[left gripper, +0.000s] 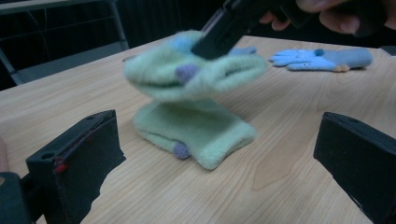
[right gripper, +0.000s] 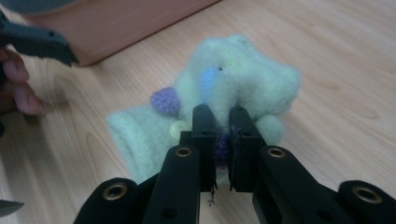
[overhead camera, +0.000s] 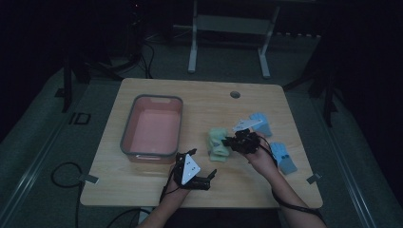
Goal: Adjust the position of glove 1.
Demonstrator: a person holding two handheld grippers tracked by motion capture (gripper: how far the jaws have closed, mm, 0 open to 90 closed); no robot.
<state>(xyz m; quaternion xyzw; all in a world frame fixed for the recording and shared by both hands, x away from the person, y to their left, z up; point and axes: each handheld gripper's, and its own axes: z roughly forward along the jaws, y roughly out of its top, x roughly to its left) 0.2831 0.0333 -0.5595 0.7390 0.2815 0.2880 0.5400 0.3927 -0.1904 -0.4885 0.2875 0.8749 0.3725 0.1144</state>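
Green glove hangs pinched in the right gripper, its cuff trailing on the table; the left gripper, jaws wide and empty, faces it close by.

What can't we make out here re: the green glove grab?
- Green glove: right gripper view, the right gripper covers the pinched patch; how much fabric is caught stays hidden.
- Same glove's raised part, left gripper view: motion-blurred, decorations unreadable.
- Blue gloves: high view, dim and small; details unclear.
- Pink bin: high view, too dim to tell whether anything lies inside.
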